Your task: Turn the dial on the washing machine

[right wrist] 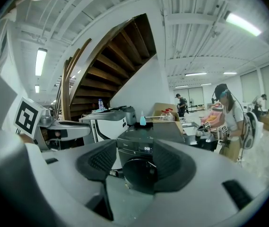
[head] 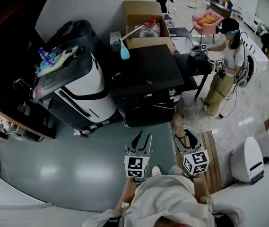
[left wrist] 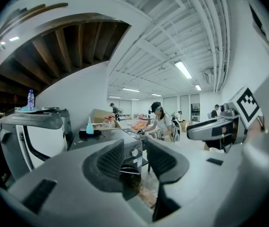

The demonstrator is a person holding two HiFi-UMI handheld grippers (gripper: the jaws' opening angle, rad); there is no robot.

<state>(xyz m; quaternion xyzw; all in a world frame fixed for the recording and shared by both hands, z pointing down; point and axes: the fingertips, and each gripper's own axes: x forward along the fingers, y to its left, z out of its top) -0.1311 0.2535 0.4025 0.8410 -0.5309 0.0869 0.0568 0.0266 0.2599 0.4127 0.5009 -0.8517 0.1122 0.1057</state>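
A black front-loading washing machine stands on the floor ahead of me. Its small round dial sits at the right of the front panel, and the dial also shows between the left jaws. My left gripper and right gripper hover side by side a short way in front of the machine, touching nothing. The left gripper is open with only air between its pads. The right gripper is open too, framing the machine's door and lit display.
A white and black appliance stands left of the washer, under a wooden staircase. A cardboard box and teal bottle sit behind. A person works at a dark desk to the right. Wooden boards and white appliances lie right.
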